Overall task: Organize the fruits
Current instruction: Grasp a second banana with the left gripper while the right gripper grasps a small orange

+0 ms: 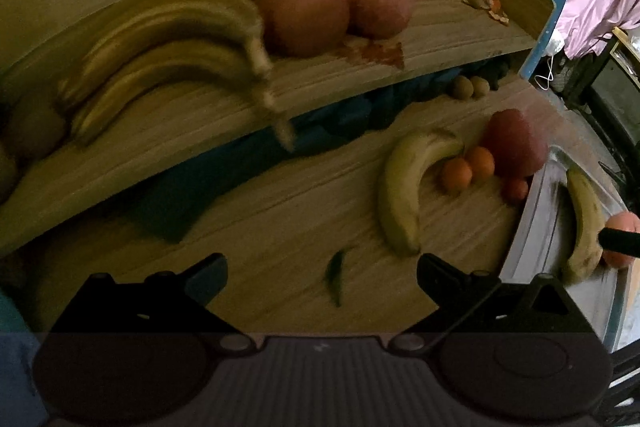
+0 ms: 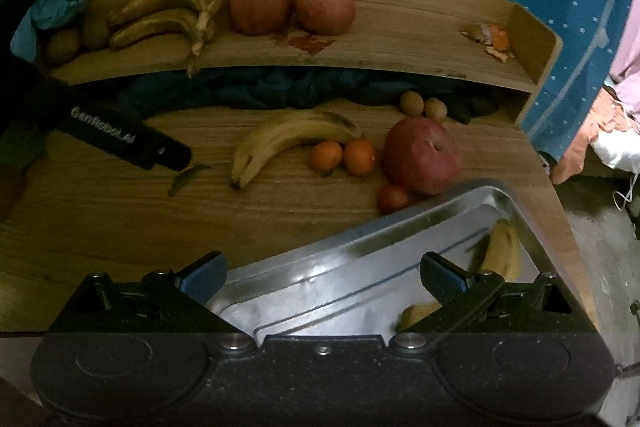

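Observation:
My left gripper (image 1: 324,279) is open and empty, low over the wooden table, with a green leaf (image 1: 336,275) between its fingers. Ahead to the right lie a yellow banana (image 1: 404,191), two small oranges (image 1: 468,167), a big red apple (image 1: 516,143) and a small red fruit (image 1: 516,189). My right gripper (image 2: 324,279) hangs open over a metal tray (image 2: 400,223), holding nothing. One banana (image 2: 500,255) lies in the tray by the right finger. The loose banana (image 2: 288,139), oranges (image 2: 344,155) and apple (image 2: 424,155) sit just beyond the tray.
A raised wooden shelf (image 2: 400,59) at the back carries a banana bunch (image 2: 168,15), two apples (image 2: 292,7), kiwis (image 2: 64,45) and orange peel (image 2: 492,39). Dark blue cloth (image 2: 260,87) and two kiwis (image 2: 424,105) lie under it. The table's edge is at the right.

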